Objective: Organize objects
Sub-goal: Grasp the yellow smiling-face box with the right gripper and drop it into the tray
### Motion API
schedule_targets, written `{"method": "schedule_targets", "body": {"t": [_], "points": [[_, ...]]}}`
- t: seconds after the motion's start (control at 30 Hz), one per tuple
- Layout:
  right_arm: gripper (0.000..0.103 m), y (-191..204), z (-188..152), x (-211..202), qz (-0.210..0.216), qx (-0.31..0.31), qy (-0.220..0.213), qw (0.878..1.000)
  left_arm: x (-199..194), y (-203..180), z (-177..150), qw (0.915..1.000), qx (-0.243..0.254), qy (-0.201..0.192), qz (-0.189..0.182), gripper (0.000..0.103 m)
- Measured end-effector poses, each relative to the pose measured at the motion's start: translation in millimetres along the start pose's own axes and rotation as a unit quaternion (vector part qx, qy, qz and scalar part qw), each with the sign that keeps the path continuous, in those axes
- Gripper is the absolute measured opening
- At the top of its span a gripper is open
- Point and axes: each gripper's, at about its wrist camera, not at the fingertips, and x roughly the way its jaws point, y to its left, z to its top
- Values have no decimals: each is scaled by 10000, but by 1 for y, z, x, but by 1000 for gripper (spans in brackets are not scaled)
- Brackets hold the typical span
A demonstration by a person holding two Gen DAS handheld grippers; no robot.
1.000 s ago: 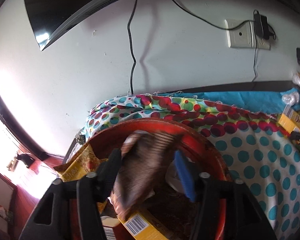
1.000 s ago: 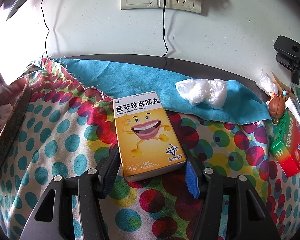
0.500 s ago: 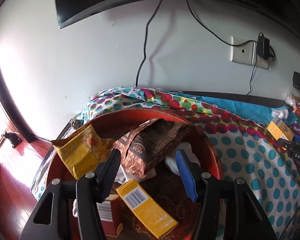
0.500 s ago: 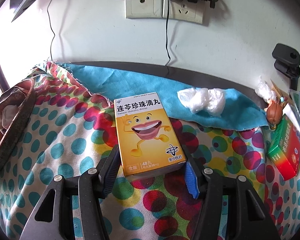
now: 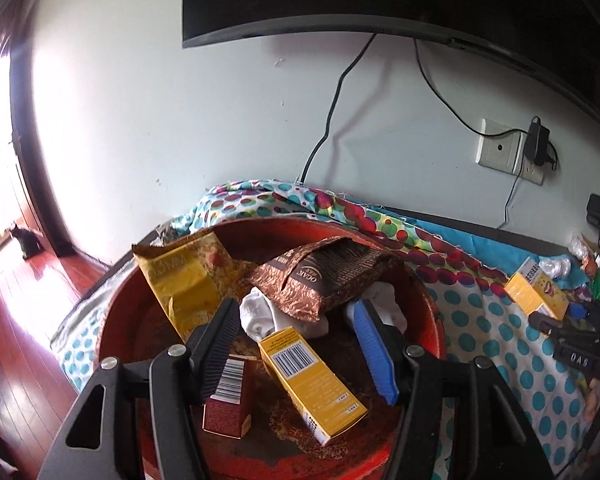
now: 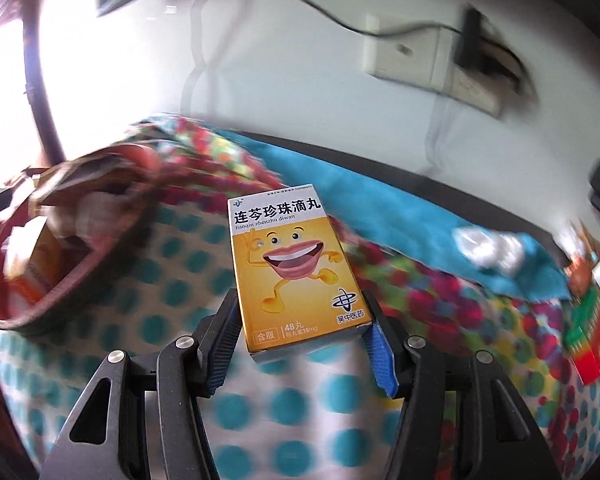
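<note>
1. Both tongs were in view: the right gripper point(image 6: 300, 344) was clamped on the yellow medicine box point(image 6: 296, 276), and the left gripper point(image 5: 296, 344) stood with its jaws apart, which had just been opening wider, with nothing pressed between them.
2. Motion blur hid most of the red basin point(image 6: 60, 280) to the left of the right tongs.
3. Beyond the left tongs, the brown coffee bag point(image 5: 328, 276) lay inside the basin point(image 5: 432, 320), over a white cloth point(image 5: 260, 312).
4. Right of that rim, the dotted cloth point(image 5: 480, 340) lay bare.
5. Both tongs pointed downward.
</note>
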Motion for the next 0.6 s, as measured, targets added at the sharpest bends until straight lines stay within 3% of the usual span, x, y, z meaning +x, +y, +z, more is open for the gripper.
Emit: {"method": "schedule_targets", "body": {"t": [0.33, 0.5, 0.6], "points": [[55, 91, 29, -13, 770, -511, -156, 9956, -1, 18, -6, 9997, -136, -159, 101, 61], [55, 123, 37, -10, 986, -626, -110, 9931, -4, 31, -3, 9994, -229, -252, 45, 64], [55, 145, 41, -5, 1060, -774, -57, 9913, -4, 36, -2, 9993, -164, -291, 193, 66]]}}
